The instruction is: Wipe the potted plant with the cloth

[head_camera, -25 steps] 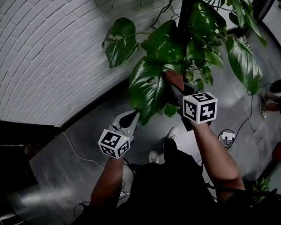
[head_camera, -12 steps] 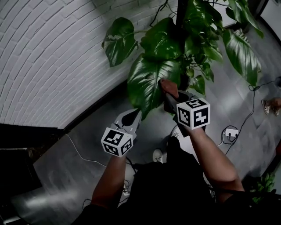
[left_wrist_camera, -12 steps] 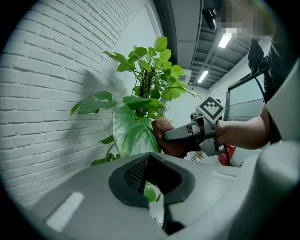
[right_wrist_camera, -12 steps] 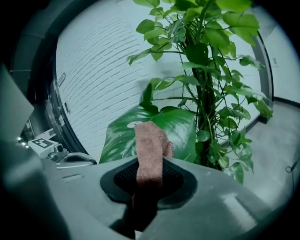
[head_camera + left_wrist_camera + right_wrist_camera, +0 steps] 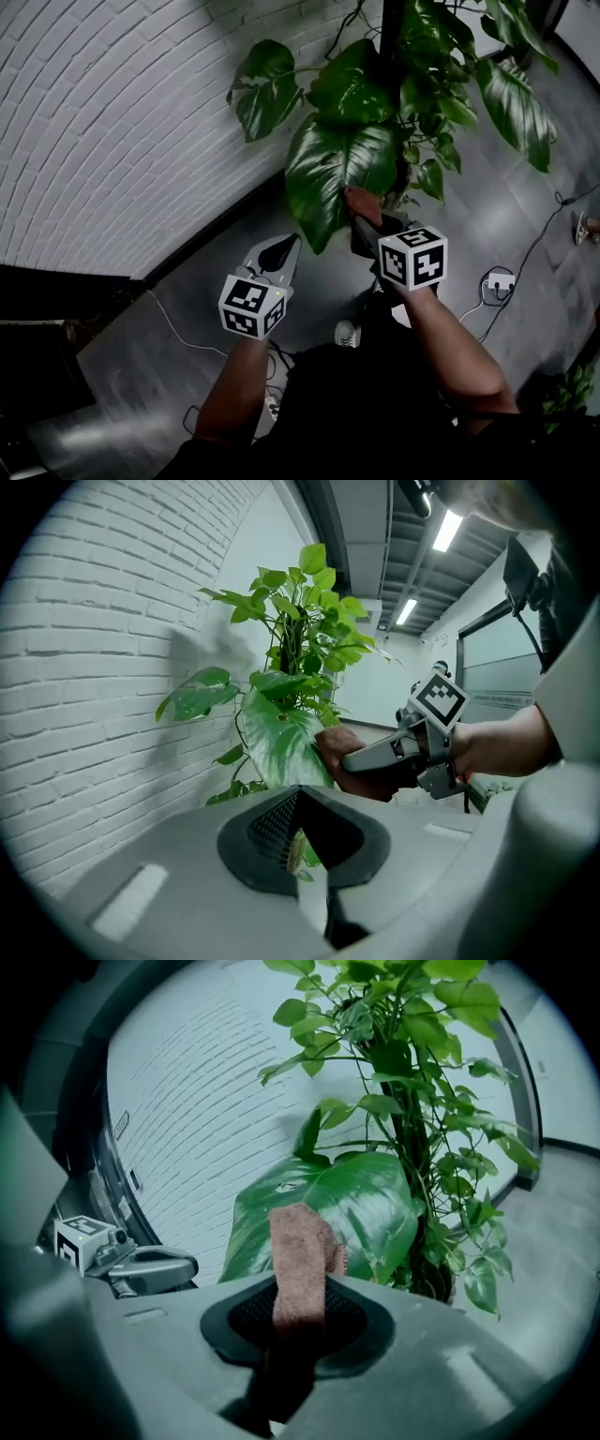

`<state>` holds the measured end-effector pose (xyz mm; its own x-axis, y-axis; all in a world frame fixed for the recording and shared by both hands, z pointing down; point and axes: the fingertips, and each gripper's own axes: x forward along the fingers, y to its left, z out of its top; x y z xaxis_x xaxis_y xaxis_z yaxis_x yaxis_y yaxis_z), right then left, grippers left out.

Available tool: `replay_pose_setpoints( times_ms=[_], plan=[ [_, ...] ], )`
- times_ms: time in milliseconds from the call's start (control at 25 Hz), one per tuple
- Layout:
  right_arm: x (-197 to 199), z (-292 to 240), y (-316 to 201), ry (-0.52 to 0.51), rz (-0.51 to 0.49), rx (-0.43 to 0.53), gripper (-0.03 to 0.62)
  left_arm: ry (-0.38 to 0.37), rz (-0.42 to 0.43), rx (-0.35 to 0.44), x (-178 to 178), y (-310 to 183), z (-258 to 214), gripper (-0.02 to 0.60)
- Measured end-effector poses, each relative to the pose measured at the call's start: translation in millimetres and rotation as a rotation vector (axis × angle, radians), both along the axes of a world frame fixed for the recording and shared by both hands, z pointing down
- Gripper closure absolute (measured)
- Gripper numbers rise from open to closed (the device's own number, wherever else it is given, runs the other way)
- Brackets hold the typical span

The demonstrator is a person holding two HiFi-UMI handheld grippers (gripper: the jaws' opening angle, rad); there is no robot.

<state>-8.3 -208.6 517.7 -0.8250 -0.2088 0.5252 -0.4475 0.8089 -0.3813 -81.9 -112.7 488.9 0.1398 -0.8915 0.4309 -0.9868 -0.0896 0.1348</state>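
The potted plant stands by the wall, with one big leaf hanging toward me. My left gripper sits at that leaf's lower tip. In the left gripper view its jaws are closed, with a thin strip of the leaf pinched between them. My right gripper is shut on a brown cloth. The cloth sticks up from the jaws and lies against the face of the big leaf. From the left gripper view, the cloth touches the leaf's right edge.
A white brick wall runs along the left, close behind the plant. On the grey floor lie a power strip and thin cables. My shoe shows below the grippers. A smaller plant sits at the bottom right.
The right gripper has slid the cloth down the big leaf, toward me. The left gripper has stayed at the leaf's tip.
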Motion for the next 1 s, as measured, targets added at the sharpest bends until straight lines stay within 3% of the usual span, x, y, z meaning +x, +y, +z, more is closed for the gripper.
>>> replay_pose_setpoints(
  times_ms=[320, 600, 840, 1000],
  plan=[
    [4, -46, 14, -0.059, 0.021, 0.092, 0.525, 0.009, 0.028, -0.056, 6, 11, -3, 0.565],
    [-24, -126, -38, -0.110, 0.001, 0.268, 0.525, -0.014, 0.055, -0.082, 14, 2, -16, 0.565],
    [-69, -119, -80, -0.039, -0.080, 0.308, 0.526, -0.022, 0.023, -0.067, 3, -23, -32, 0.565],
    [-80, -103, -79, -0.014, -0.143, 0.327, 0.526, -0.029, -0.065, -0.079, -26, -27, -22, 0.565]
  ],
)
